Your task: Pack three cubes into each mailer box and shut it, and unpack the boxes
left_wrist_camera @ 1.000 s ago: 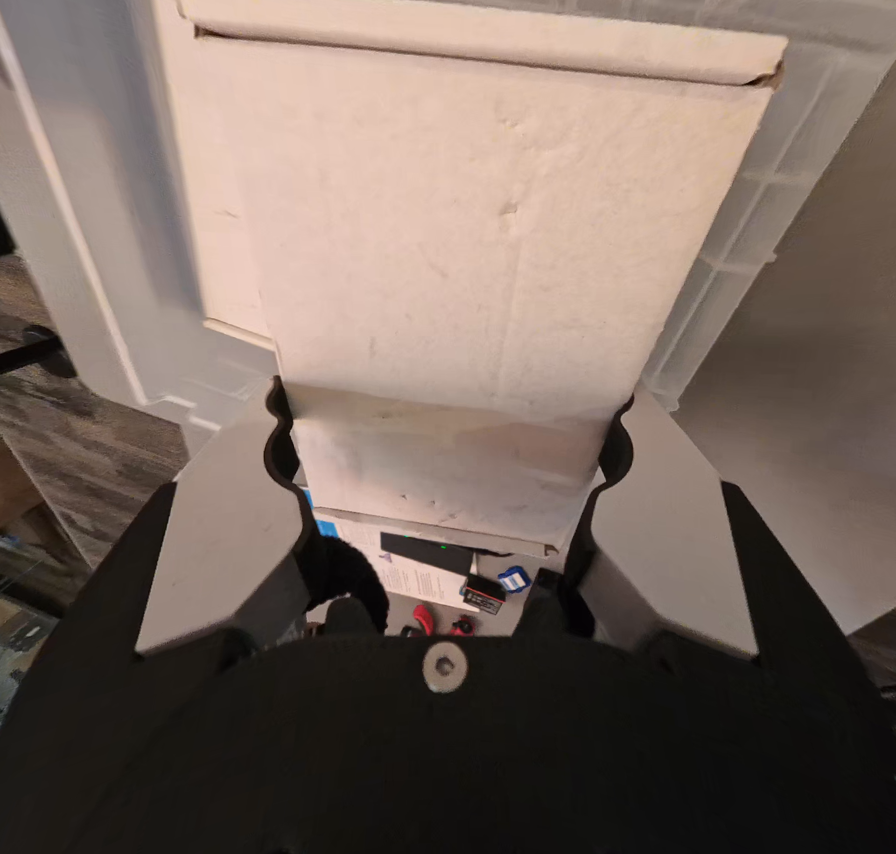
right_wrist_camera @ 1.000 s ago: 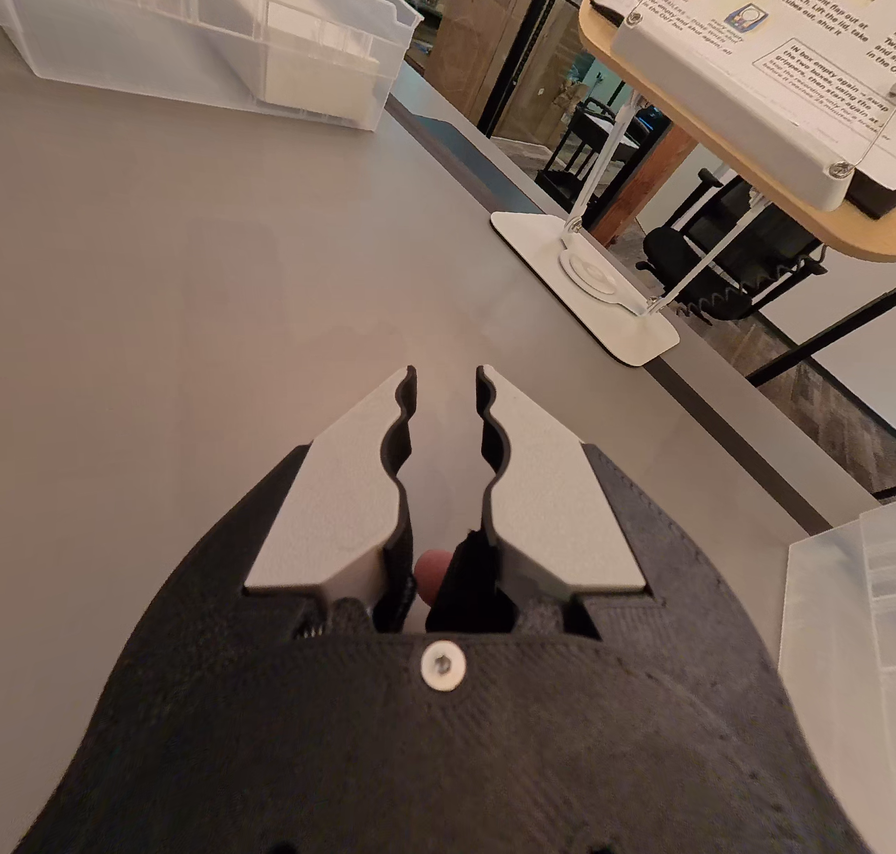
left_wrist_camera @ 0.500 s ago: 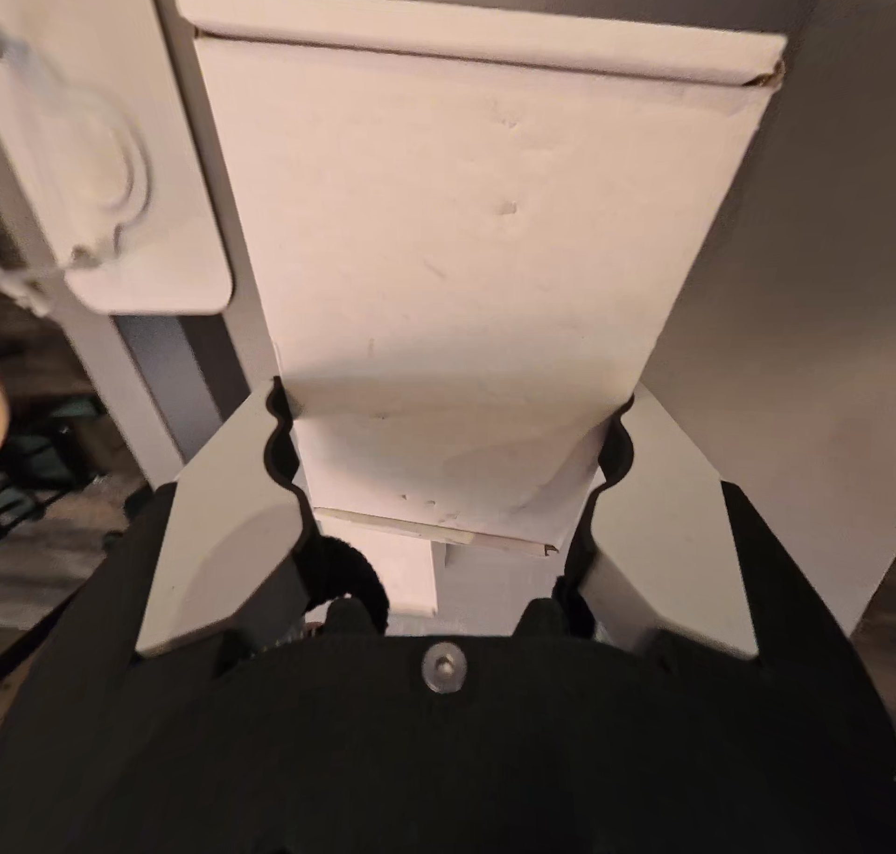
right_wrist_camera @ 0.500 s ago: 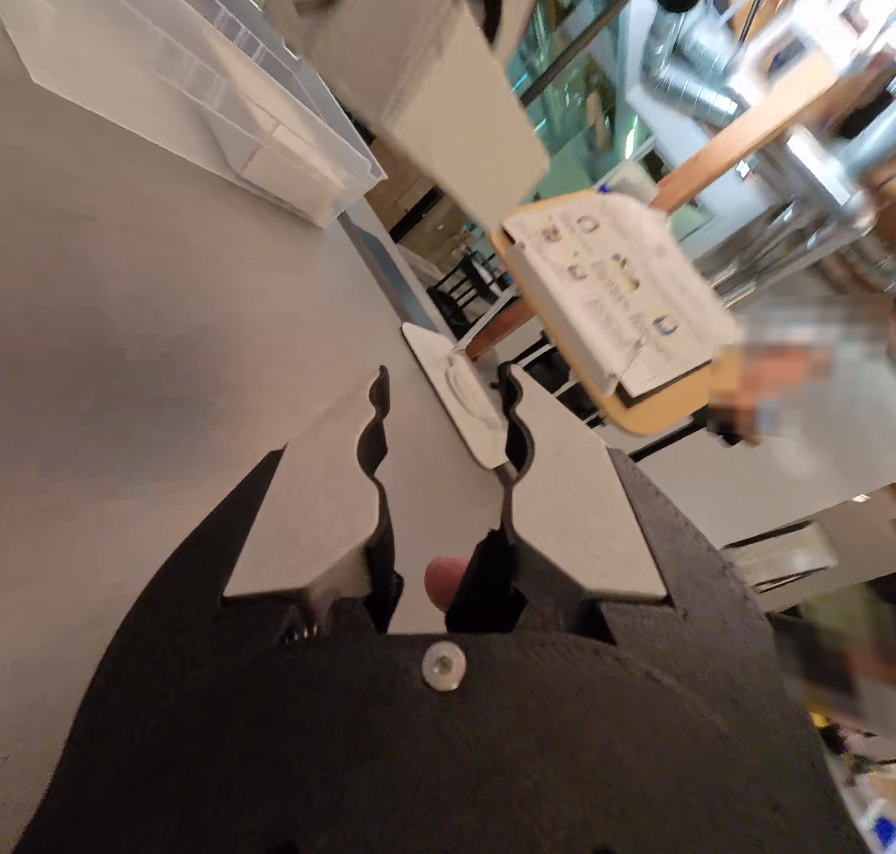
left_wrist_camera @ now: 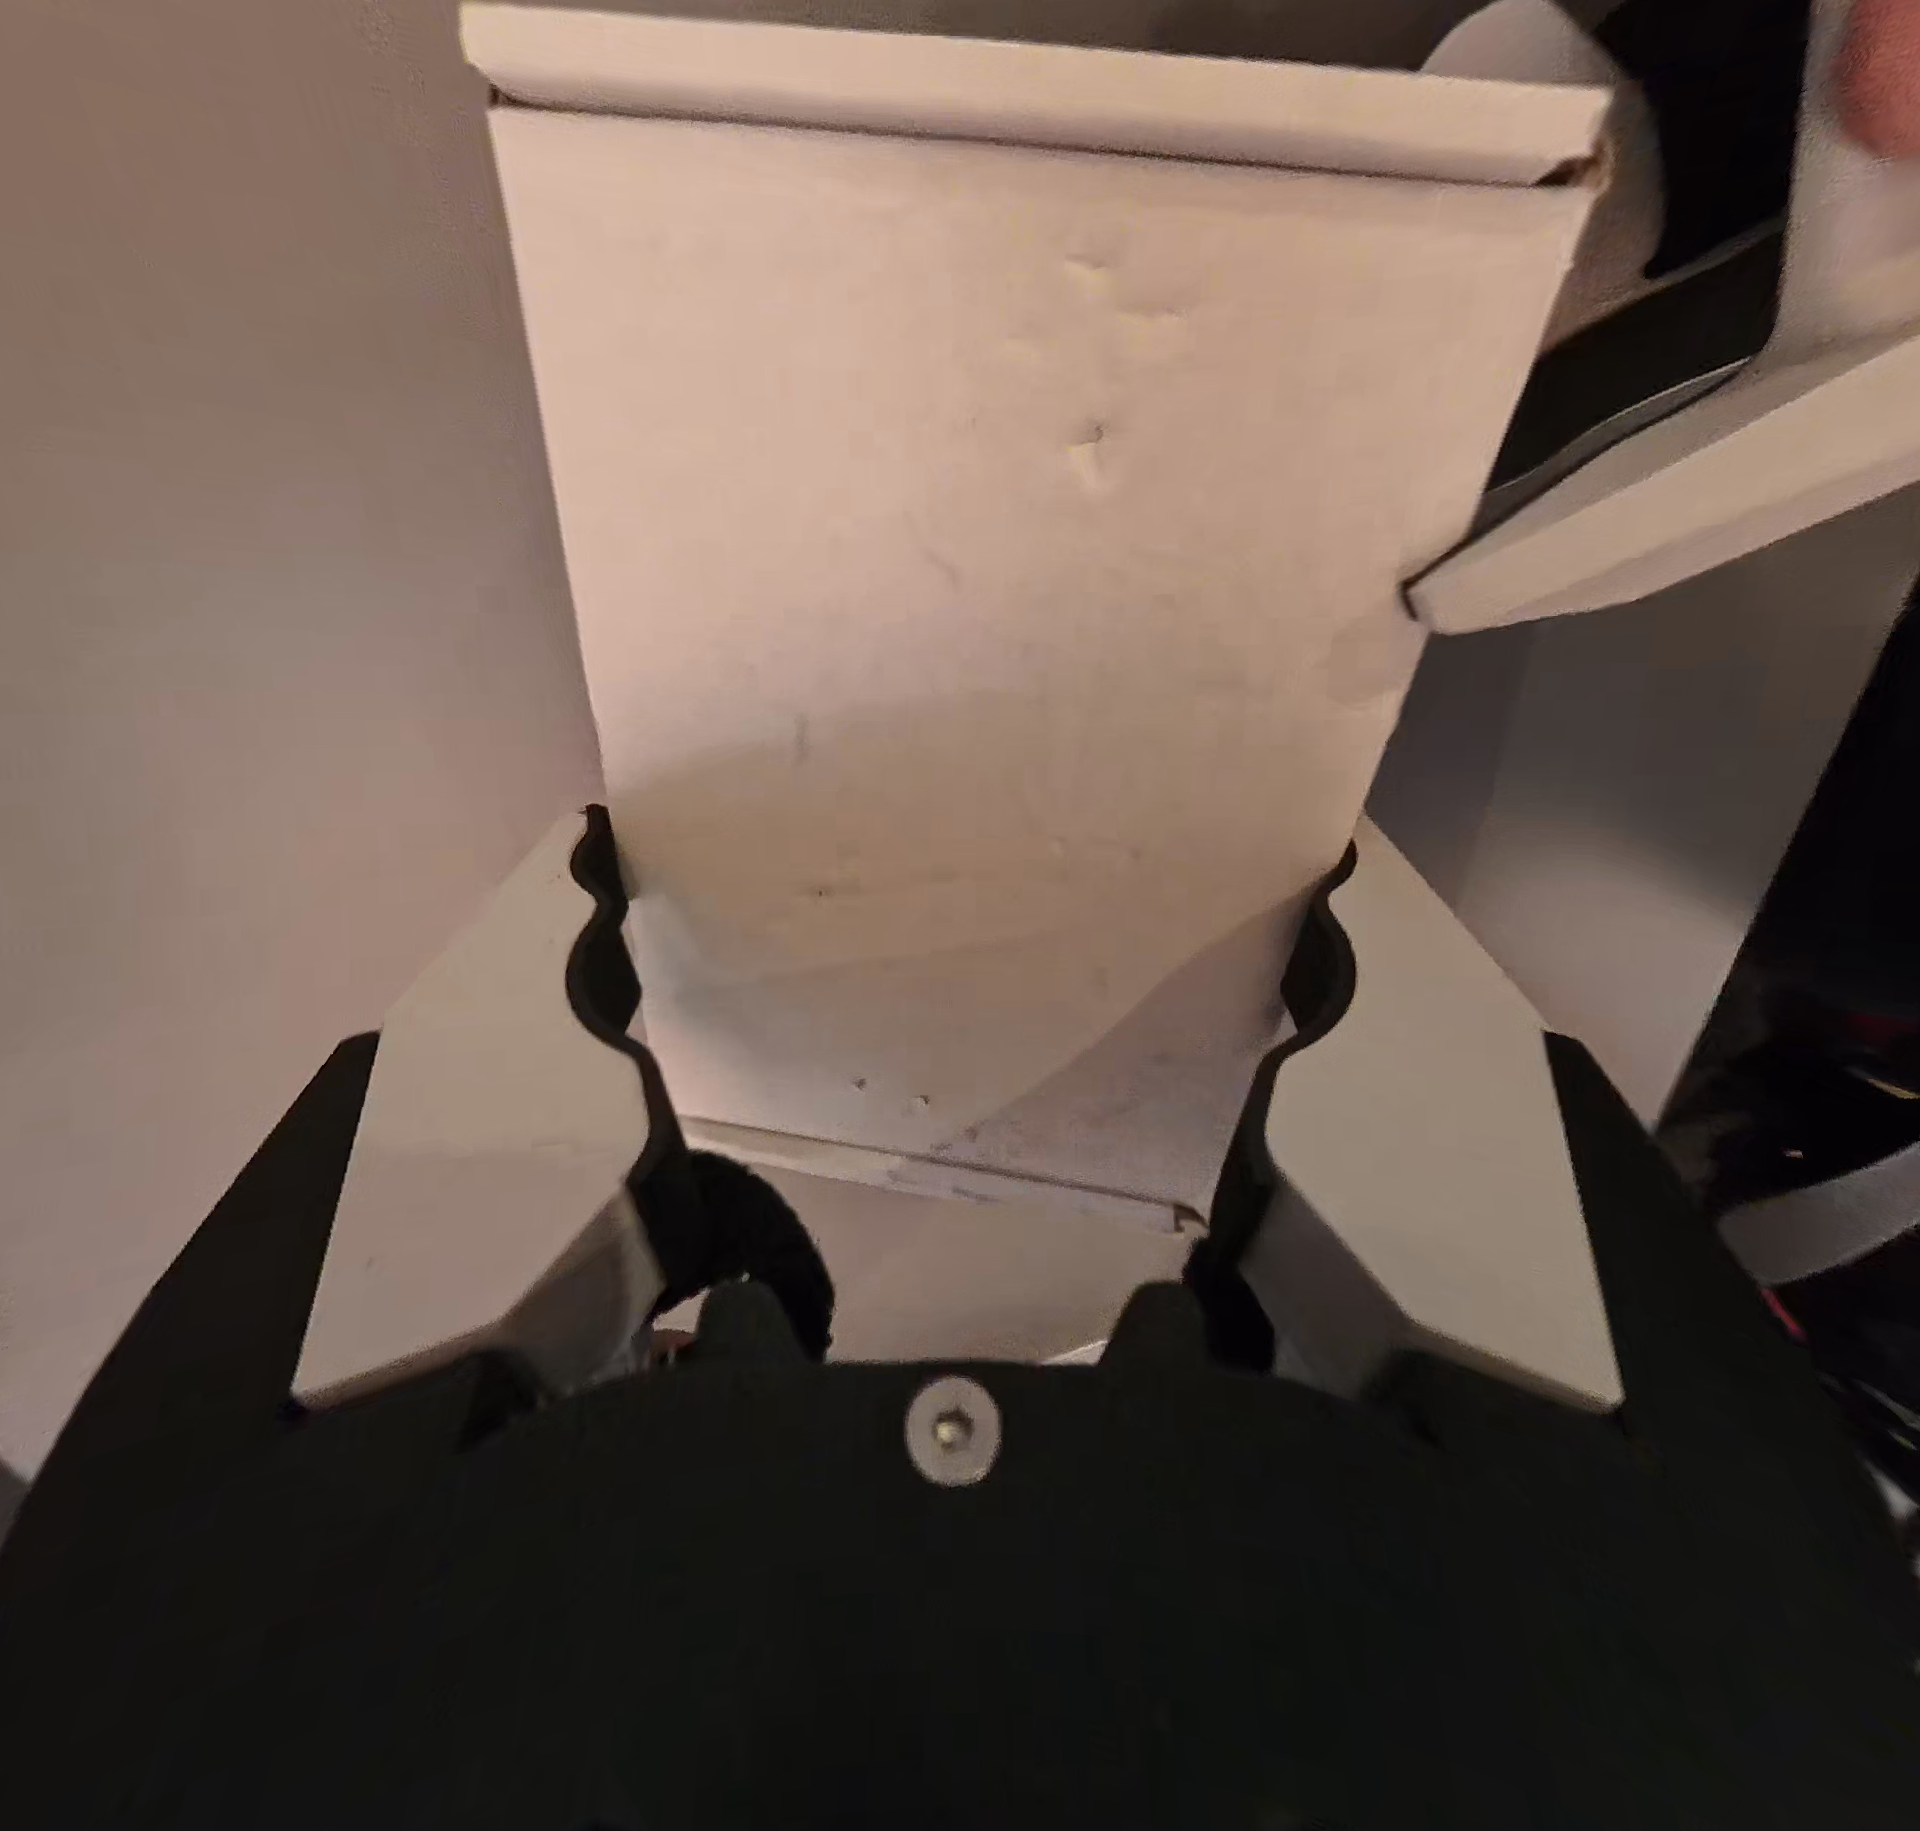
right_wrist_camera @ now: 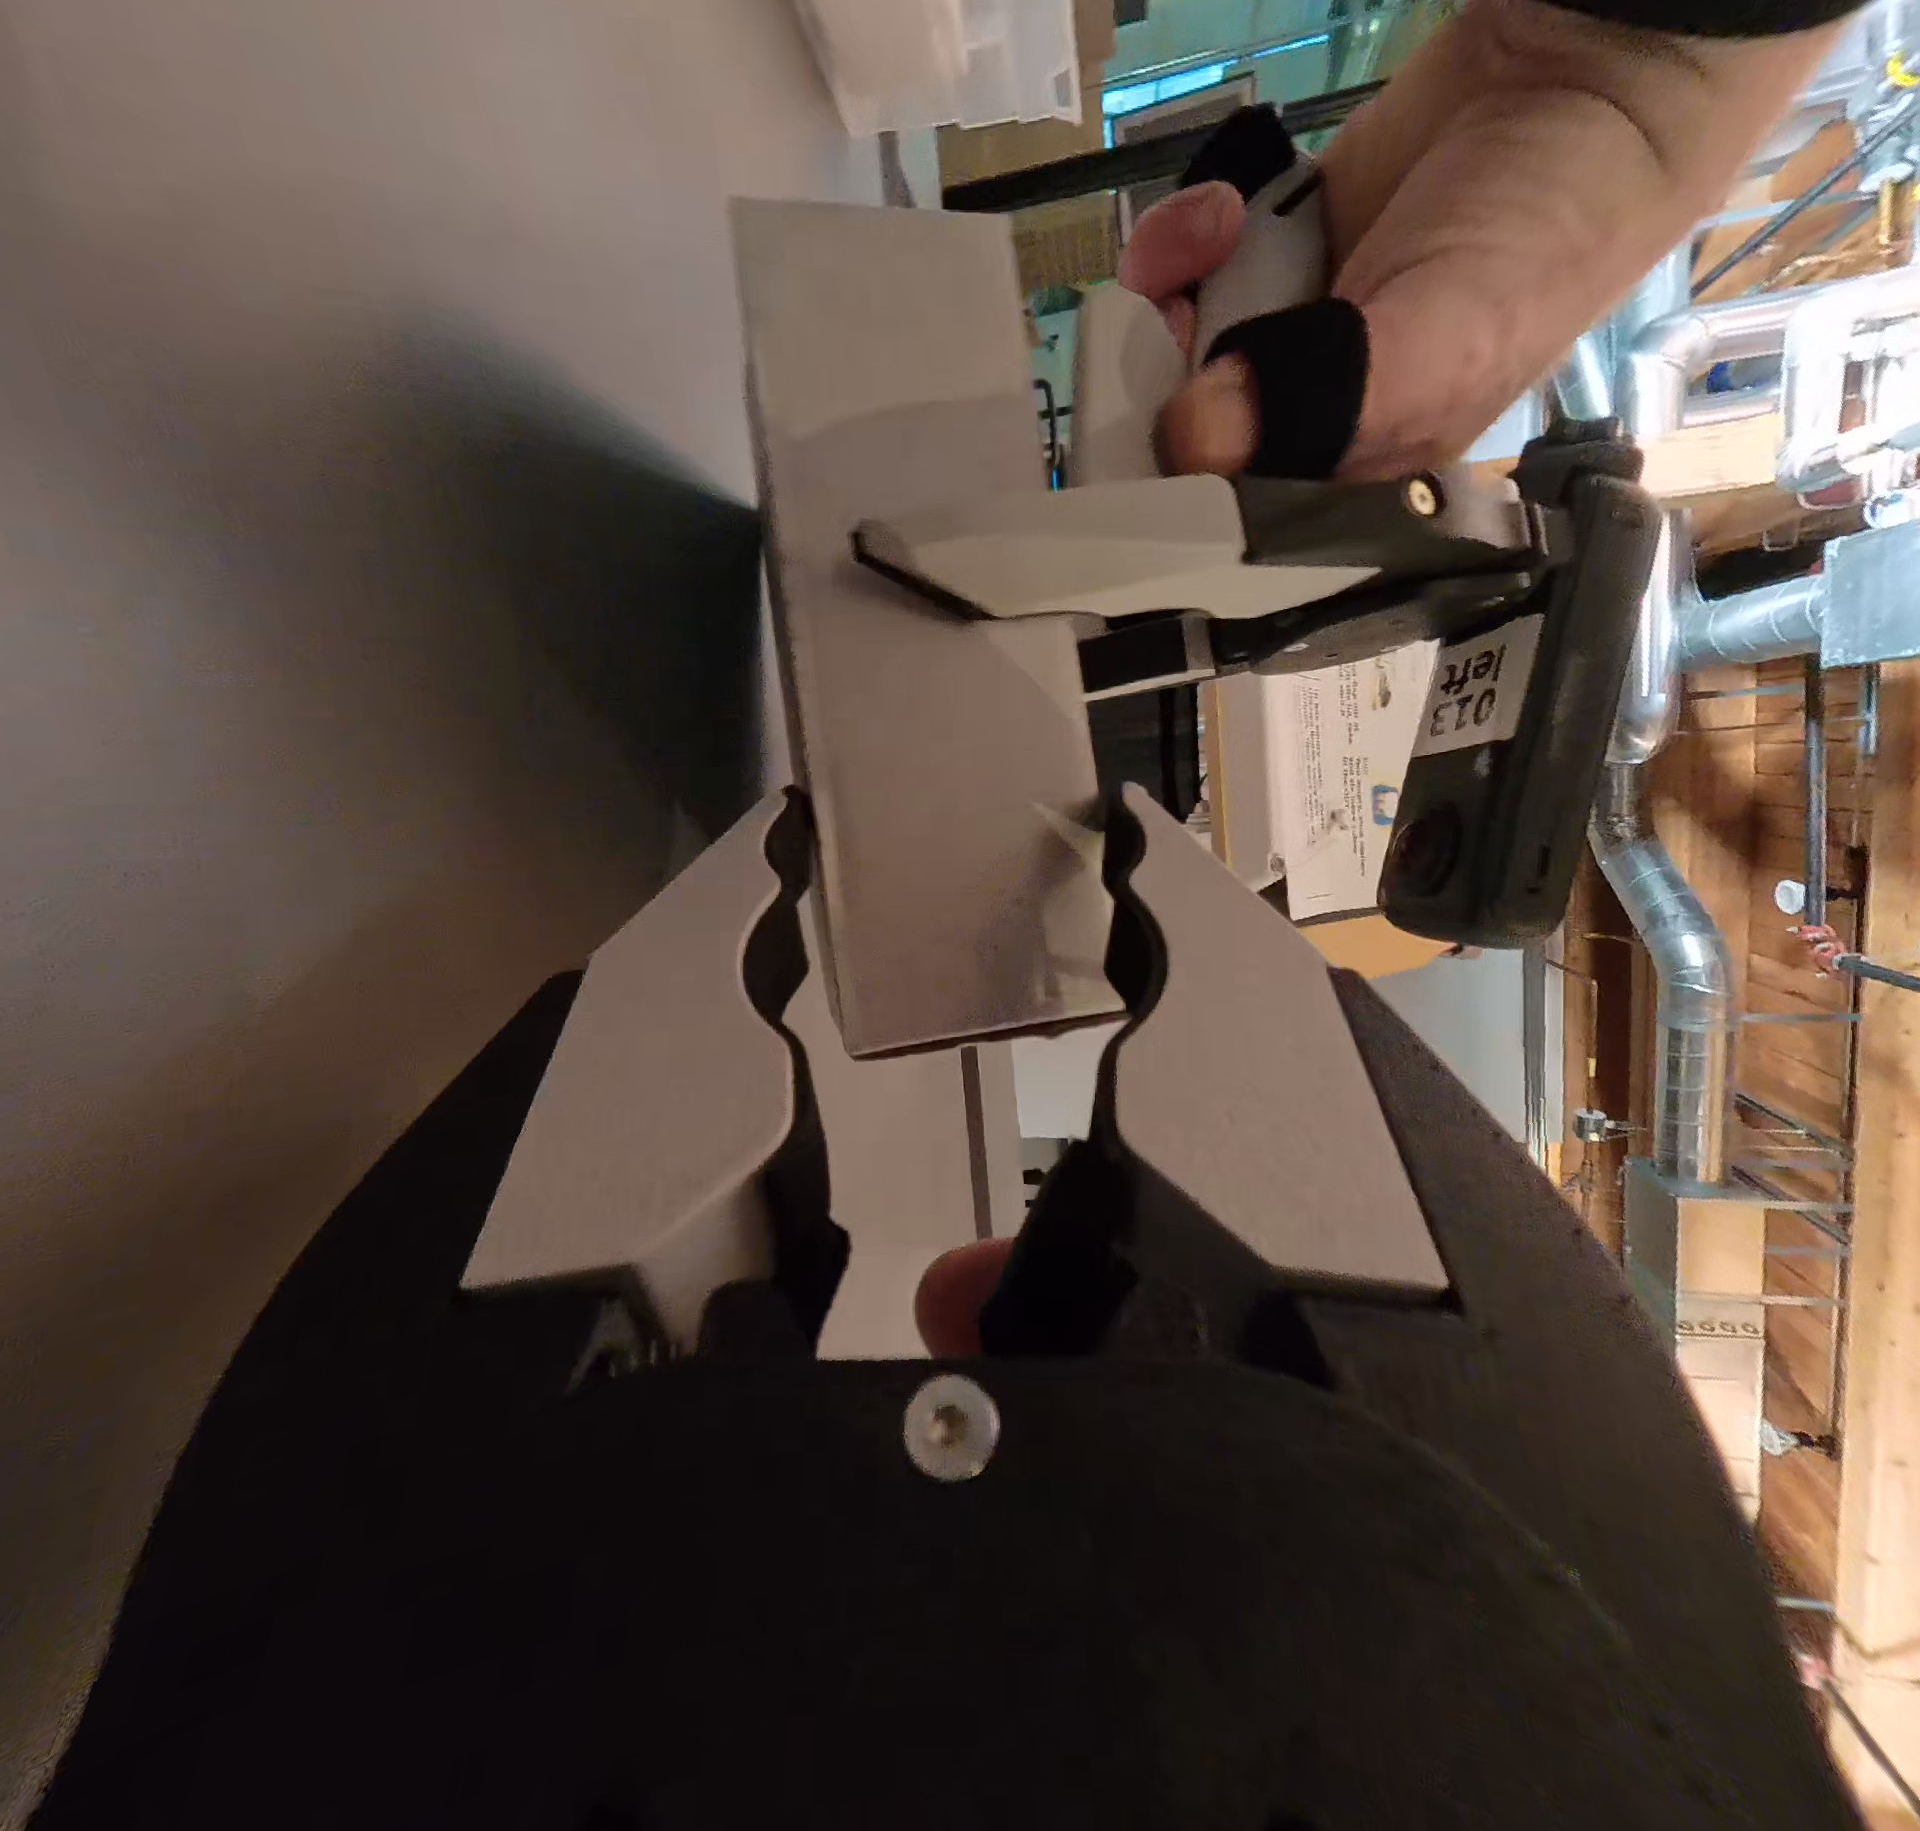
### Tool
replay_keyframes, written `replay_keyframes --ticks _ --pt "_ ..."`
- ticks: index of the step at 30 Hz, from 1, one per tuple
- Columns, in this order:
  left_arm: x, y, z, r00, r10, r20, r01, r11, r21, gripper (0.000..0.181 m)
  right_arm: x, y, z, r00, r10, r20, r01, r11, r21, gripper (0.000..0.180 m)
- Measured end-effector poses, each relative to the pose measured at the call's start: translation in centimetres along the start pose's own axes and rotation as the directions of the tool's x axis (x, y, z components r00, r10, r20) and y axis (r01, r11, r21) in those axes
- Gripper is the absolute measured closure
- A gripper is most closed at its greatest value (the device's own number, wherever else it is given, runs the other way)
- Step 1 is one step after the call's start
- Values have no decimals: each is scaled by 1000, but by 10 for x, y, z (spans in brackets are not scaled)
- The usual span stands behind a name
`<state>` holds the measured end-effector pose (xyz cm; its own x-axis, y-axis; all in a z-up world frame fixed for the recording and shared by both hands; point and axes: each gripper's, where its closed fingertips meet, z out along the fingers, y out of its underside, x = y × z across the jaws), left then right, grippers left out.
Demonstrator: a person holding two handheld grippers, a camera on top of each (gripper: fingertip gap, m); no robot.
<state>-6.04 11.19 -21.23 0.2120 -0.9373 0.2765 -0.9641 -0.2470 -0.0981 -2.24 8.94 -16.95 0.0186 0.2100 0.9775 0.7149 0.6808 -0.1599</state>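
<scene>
While the left gripper (left_wrist_camera: 966, 950) clamps the white mailer box (left_wrist_camera: 1018, 534) off the table (left_wrist_camera: 229, 431), its long axis running toward twelve o'clock, the right gripper (right_wrist_camera: 956, 898) brackets the box's end, fingers wide, contact unclear.

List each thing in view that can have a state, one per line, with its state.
Mailer box: shut, held off the table, gripped from two sides.
Left gripper: shut on the mailer box across its near end.
Right gripper: jaws around the box's end; contact on both sides unclear.
Clear bin: on the table, contents unclear.
Table: bears the box's shadow.
</scene>
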Motion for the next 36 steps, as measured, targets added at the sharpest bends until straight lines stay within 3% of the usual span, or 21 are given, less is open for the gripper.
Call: replay_keyframes --ticks 4,8,14,19,22,24,26,28,29,33,36 --pt "7 -2 0 996 -28 -89 28 1000 -7 53 2 -1 -5 999 25 27 -26 999 40 127" --pt "5 -9 -1 996 -18 -84 20 999 25 56 1 3 -6 990 110 89 -115 992 52 128" --pt "10 -15 -19 990 80 115 -97 984 148 56 9 18 -7 971 200 133 -206 978 32 128" --pt "25 -1 -37 865 143 481 -273 938 212 54 14 24 -7 953 252 169 -261 965 34 128" --pt "22 19 -33 772 146 618 -333 922 197 66 15 25 -8 940 280 194 -294 954 50 129" --pt "13 27 -33 696 108 710 -360 908 215 82 18 27 -8 934 294 204 -310 949 51 129" --pt "12 21 -28 670 58 740 -392 874 286 97 19 29 -8 927 306 218 -325 944 57 129" --pt "-1 18 -35 550 13 835 -436 857 274 117 20 32 -8 924 307 227 -327 944 54 129" --pt "-5 17 -33 522 10 853 -448 854 265 118 20 34 -7 923 308 230 -326 944 44 129" --pt "-11 14 -25 520 4 854 -439 859 263 119 18 36 -8 952 221 213 -228 974 11 129" --pt "-12 12 -26 557 1 831 -421 863 280 119 22 25 -11 971 161 175 -170 985 38 142"
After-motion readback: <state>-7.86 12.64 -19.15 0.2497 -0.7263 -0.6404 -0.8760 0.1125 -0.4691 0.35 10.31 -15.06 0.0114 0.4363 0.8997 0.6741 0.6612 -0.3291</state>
